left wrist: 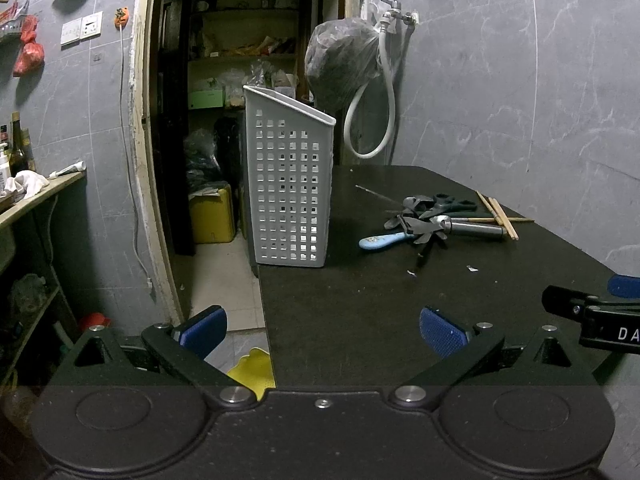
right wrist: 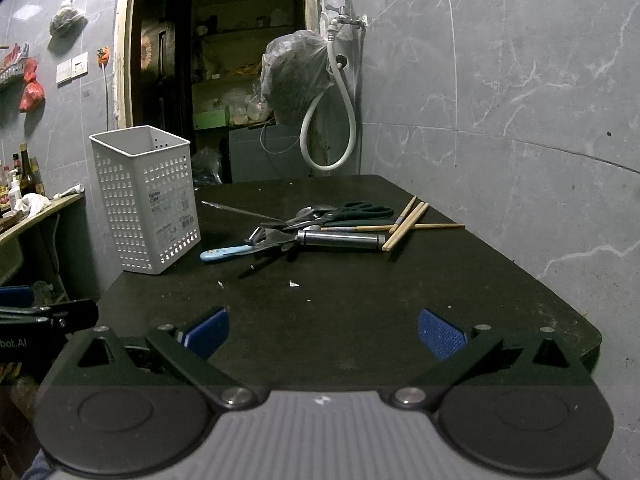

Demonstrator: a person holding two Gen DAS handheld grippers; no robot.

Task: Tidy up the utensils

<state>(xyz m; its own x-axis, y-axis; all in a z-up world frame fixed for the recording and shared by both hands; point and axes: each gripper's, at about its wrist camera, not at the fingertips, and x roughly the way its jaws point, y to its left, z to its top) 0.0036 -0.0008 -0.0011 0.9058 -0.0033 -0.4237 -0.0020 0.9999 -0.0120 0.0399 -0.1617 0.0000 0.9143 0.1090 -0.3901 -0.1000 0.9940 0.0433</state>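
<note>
Grey marbled tiles line the walls around a dark worktop (right wrist: 360, 300). Both hand-held grippers hover low over its near edge, the left hand-held gripper (left wrist: 323, 332) and the right hand-held gripper (right wrist: 323, 330) each with blue pads spread wide and holding nothing. Ahead of the right one lies a heap of utensils: dark-handled scissors (right wrist: 352, 212), a metal-handled tool (right wrist: 340, 239), wooden chopsticks (right wrist: 404, 226) and a light blue handle (right wrist: 224, 253). Ahead and left of it stands a white perforated holder (right wrist: 146, 200), upright, just beside the pile.
</note>
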